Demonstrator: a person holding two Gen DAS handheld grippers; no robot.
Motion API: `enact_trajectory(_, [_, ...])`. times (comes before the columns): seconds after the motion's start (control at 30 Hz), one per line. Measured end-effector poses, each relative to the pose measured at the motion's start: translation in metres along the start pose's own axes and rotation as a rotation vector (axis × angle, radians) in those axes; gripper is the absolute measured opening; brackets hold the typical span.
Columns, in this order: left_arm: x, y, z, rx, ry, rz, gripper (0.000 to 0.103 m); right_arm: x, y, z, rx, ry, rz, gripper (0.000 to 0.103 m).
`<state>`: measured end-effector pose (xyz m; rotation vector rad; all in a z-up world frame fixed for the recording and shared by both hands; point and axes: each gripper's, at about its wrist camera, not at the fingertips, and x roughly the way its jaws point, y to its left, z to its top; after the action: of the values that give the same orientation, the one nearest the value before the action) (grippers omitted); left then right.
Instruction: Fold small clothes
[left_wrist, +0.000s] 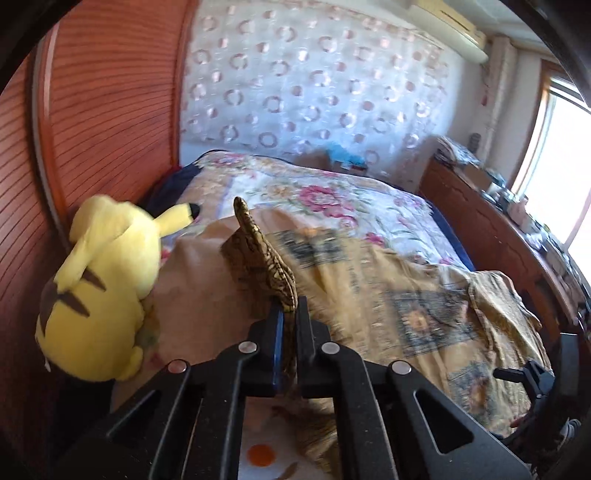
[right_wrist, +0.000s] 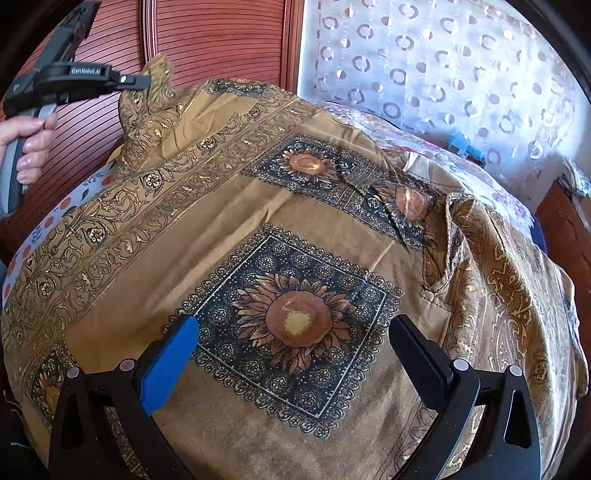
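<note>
Fold under way: left gripper (left_wrist: 290, 314) pinches the garment (right_wrist: 295, 221) corner, lifted.
Right gripper (right_wrist: 291, 350) hovers agape above the sunflower print; next, probably carrying that corner across.

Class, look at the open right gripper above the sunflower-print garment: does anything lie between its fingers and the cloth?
Nothing visible does. The right gripper hangs open directly over the garment, with only bare cloth between its fingers. The left gripper is shut on a far corner of the garment, well off to the side.
</note>
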<state>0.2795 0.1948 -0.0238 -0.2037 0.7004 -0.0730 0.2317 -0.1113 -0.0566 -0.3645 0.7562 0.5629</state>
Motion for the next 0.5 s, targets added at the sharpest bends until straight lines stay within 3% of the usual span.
enact_trajectory(0.17, [0.000, -0.057, 0.026, 0.100, -0.009, -0.090, 0.006, -0.006, -0.010, -0.002, 0.039, -0.022, 0.022, 0.103])
enact_trajectory(0.37, [0.009, -0.132, 0.047, 0.217, 0.015, -0.223, 0.006, -0.016, -0.026, -0.006, 0.065, -0.041, -0.017, 0.103])
enact_trajectory(0.5, [0.013, -0.151, 0.050, 0.268, 0.026, -0.222, 0.006, -0.025, -0.040, -0.010, 0.092, -0.051, -0.039, 0.103])
